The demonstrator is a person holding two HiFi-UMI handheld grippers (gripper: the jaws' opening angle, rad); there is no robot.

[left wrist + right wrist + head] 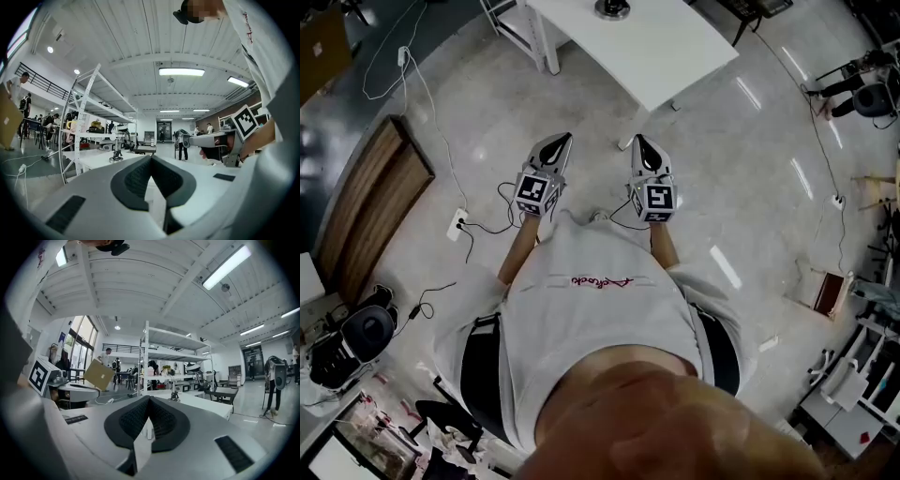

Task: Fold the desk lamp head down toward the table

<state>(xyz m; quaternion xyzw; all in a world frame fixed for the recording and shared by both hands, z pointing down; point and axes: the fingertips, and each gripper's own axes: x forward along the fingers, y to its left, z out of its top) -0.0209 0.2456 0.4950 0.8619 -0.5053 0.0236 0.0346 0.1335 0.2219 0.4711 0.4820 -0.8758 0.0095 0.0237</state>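
I hold my left gripper (559, 142) and right gripper (639, 142) level, both pinched shut on nothing. The lamp (612, 9) stands far ahead on the white table (675, 52), well apart, slightly nearer my right gripper.

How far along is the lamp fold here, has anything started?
Nothing looks done. The desk lamp stands on the white table, untouched; its head's pose is too small to judge. In hand: the left gripper and right gripper are held level, shut and empty, short of the table. Left: step up, take the lamp head, fold it down.
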